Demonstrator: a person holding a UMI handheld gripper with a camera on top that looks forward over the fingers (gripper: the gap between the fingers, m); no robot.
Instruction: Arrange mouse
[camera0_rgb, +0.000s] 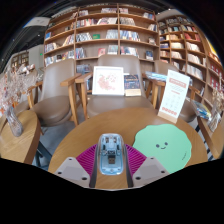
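Observation:
A translucent light-blue mouse (111, 156) sits between the two fingers of my gripper (111, 149), over the near edge of a round wooden table (75, 138). The magenta pads (90, 159) press on both of its sides, so the gripper is shut on it. I cannot tell whether the mouse rests on the table or is held just above it. A green mouse mat with a smiling face (165, 143) lies on the table just to the right of the fingers, apart from the mouse.
At the table's far side stand a white book (108, 80), a dark book (133, 84) and a tilted sign card (174, 95). Wooden chairs (58, 95) stand around the table. Another table (15, 145) is at the left. Bookshelves (105, 30) fill the background.

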